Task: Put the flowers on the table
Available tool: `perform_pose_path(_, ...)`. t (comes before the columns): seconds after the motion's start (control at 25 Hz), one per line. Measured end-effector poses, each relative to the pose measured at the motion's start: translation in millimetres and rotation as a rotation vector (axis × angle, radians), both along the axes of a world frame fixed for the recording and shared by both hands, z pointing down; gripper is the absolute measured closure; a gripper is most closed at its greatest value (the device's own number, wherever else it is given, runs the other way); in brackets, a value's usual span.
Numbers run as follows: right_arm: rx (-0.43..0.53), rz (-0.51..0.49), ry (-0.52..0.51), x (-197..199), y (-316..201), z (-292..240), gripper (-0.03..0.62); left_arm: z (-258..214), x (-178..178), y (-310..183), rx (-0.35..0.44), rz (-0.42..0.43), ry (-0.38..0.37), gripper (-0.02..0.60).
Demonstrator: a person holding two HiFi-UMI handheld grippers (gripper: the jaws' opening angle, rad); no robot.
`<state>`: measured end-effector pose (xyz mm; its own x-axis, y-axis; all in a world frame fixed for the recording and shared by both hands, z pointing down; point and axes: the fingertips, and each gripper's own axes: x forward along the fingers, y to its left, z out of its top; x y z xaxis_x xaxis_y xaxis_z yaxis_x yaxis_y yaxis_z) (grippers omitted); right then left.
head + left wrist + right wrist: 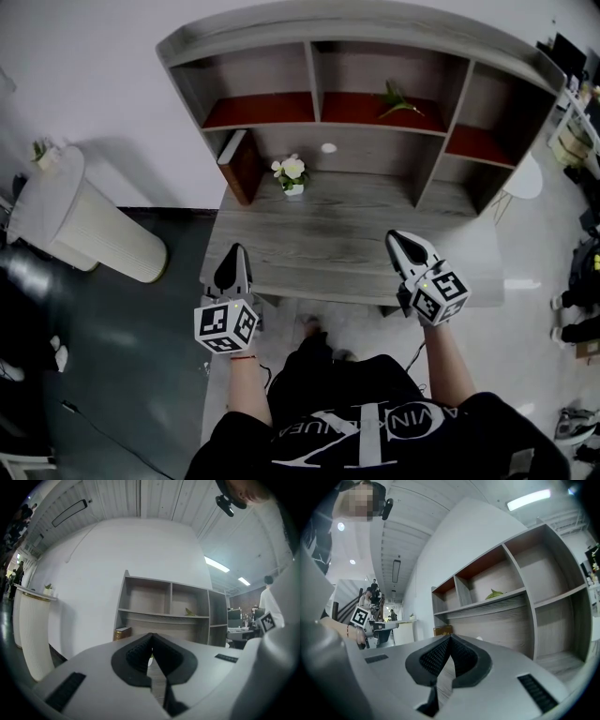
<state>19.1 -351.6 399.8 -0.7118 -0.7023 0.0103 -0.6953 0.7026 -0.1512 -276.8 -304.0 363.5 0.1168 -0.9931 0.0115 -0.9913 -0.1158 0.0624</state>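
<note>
Left tongs and right tongs both pressed together, empty, at the table's near edge, well apart from the white flowers at its back, just beside a brown book — green sprig on the shelf above.

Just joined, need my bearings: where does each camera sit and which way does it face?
Head view: on the person's head, facing down at desk, flowers; left tongs, right tongs, forearms show.
Left gripper view: on left tongs, facing shelf unit; own shut tongs show.
Right gripper view: on right tongs, facing it obliquely; shut too.
Both share the leaf.
</note>
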Motion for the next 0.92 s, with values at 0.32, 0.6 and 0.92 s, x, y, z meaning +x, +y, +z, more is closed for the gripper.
perform_pose_path(0.32,-0.013,-0.012,0.008,-0.6,-5.8,5.3,0.585,2.6,0.3,-4.8,-0.011,-0.004,0.0,0.578)
perform_pose_path(0.6,-0.012,-0.022,0.006,-1.3,-11.2,6.4,0.585,2.7,1.1,-8.3,-0.011,-0.009,-0.007,0.578)
perform_pose_path(0.92,-0.022,-0.019,0.003,1.7,-19.9,8.5,0.585,3.5,1.2,-15.8,-0.021,-0.012,-0.01,0.578)
